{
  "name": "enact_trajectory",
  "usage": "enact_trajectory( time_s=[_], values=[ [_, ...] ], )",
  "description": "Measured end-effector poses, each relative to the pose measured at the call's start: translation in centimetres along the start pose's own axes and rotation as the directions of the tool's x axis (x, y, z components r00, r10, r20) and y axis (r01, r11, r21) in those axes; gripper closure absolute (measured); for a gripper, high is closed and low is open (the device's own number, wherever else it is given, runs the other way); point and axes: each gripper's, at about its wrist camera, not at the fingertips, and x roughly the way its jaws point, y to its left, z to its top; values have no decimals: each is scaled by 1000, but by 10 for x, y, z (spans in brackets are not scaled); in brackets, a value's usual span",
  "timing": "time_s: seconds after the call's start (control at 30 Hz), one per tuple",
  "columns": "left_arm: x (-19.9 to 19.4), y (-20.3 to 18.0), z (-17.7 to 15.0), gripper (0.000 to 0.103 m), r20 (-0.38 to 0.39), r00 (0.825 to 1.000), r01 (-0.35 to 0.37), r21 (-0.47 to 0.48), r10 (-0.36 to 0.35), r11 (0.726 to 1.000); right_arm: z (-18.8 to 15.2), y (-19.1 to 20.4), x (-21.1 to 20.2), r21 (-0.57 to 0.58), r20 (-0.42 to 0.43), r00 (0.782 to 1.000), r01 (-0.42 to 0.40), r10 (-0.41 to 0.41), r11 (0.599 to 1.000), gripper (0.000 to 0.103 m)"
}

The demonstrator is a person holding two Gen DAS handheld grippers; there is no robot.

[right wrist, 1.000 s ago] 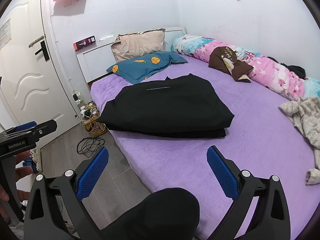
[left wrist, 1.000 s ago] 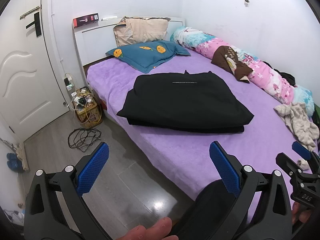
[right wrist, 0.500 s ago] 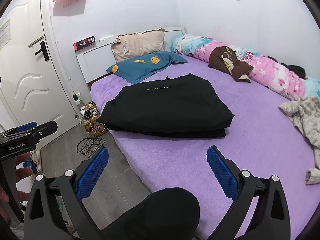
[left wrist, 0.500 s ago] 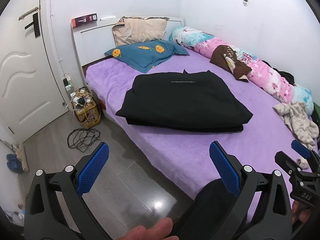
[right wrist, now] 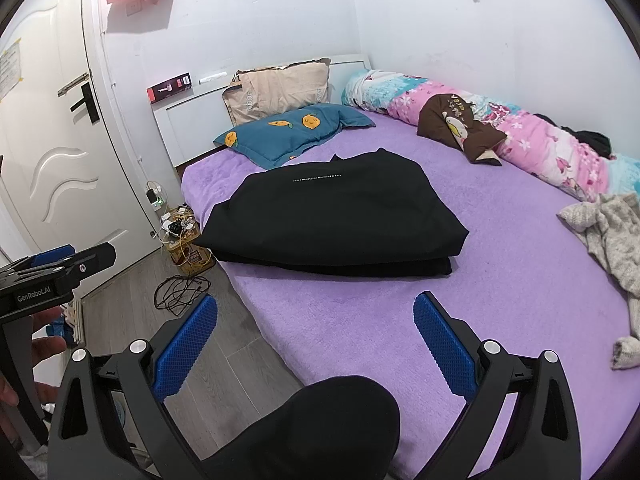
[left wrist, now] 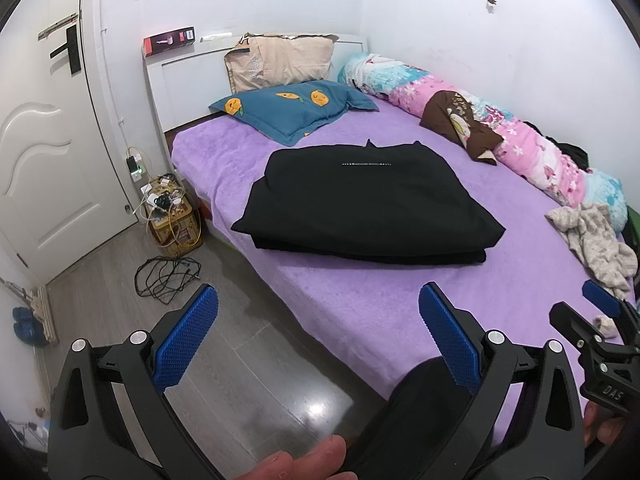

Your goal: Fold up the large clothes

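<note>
A black garment [left wrist: 364, 196] [right wrist: 332, 220] lies folded into a thick rectangle on the purple bed [left wrist: 360, 304] [right wrist: 520, 280], a row of small white marks across its top. My left gripper [left wrist: 318, 322] is held back from the bed's near corner, open, with nothing between its blue pads. My right gripper [right wrist: 314, 330] is also open and holds nothing, well short of the garment. Each gripper shows at the edge of the other's view: the right gripper [left wrist: 600, 320] at the right, the left gripper [right wrist: 60, 268] at the left, held by a hand.
A blue pillow [left wrist: 296, 108] and a beige pillow [left wrist: 280, 62] lie at the headboard. A rolled floral quilt [left wrist: 520, 140] runs along the wall. A grey knit garment [right wrist: 612, 236] lies at the right. Cables [left wrist: 166, 276] and a yellow crate [left wrist: 176, 224] sit on the floor by the door [left wrist: 44, 152].
The left wrist view has shifted very slightly; the right wrist view is unchanged. The black garment has not moved and both grippers have stayed open.
</note>
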Motion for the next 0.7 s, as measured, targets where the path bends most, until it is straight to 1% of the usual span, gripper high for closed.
enact_trajectory(
  time_s=[0.7],
  values=[
    [0,-3,-1,6,-1,1000,-1,-1,1,1000,0,-1,0,0,0,1000,3,-3,1000,6]
  ],
)
